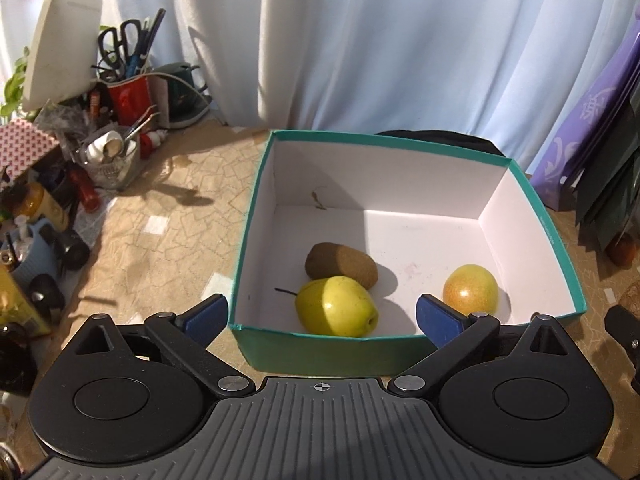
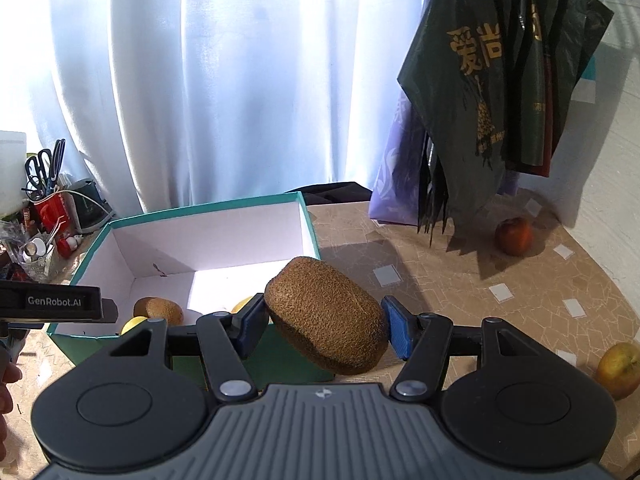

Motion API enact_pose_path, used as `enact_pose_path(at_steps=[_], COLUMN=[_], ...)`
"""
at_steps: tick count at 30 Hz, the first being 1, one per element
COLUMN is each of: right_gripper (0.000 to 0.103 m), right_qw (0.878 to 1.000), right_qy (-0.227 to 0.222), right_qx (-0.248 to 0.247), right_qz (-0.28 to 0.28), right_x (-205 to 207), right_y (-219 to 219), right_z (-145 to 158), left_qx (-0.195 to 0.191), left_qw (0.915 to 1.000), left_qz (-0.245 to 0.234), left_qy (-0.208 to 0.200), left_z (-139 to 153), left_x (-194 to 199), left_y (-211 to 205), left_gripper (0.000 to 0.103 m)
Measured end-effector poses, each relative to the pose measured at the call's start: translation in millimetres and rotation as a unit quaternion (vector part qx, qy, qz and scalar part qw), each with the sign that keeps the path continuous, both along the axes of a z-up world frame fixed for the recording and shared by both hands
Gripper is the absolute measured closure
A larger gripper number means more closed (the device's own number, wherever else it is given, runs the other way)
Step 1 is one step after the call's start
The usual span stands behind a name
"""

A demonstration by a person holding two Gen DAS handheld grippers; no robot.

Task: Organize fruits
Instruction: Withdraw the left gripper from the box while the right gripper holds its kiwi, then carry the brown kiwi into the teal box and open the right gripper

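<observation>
A teal box (image 1: 256,208) with a white inside stands on the table. In it lie a brown kiwi (image 1: 341,265), a yellow-green apple (image 1: 337,306) and an orange-yellow fruit (image 1: 470,289). My left gripper (image 1: 322,314) is open and empty, just in front of the box's near wall. My right gripper (image 2: 326,326) is shut on a second kiwi (image 2: 326,314) and holds it above the table by the near right corner of the box (image 2: 308,216). The kiwi (image 2: 158,309) in the box also shows in the right wrist view.
A red apple (image 2: 513,235) and a yellow-red apple (image 2: 619,369) lie on the table right of the box. Dark bags (image 2: 492,92) hang at right, above a purple bag (image 2: 400,176). Clutter with a red scissors cup (image 1: 128,98) fills the left. A curtain (image 1: 360,40) hangs behind.
</observation>
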State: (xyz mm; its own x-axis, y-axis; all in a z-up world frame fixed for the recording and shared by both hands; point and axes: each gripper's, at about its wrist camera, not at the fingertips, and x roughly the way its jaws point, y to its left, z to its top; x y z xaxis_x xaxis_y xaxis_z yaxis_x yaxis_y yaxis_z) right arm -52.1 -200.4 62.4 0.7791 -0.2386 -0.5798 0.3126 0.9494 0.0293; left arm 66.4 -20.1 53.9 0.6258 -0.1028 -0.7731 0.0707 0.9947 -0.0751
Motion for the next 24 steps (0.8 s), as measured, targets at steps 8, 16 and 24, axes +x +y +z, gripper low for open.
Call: enact_pose_path(at_steps=[8, 16, 24], right_gripper=[0.042, 0.042, 0.042], right_qw=[1.000, 0.999, 0.997], right_qy=[-0.001, 0.017, 0.059], right_qx=[-0.001, -0.007, -0.022], right_qz=[0.027, 0.046, 0.054], right_x=[28, 84, 122], right_y=[4, 5, 5], right_z=[-3, -25, -55], left_qx=[0.012, 0.025, 0.032], left_qw=[0.9996, 0.9982, 0.9970], left_qz=[0.026, 0.053, 0.070], left_qy=[-0.007, -0.005, 0.002], left_z=[2, 2, -2], left_x=[-4, -3, 2], left_y=[12, 24, 31], left_gripper=[0.001, 0.001, 0.001])
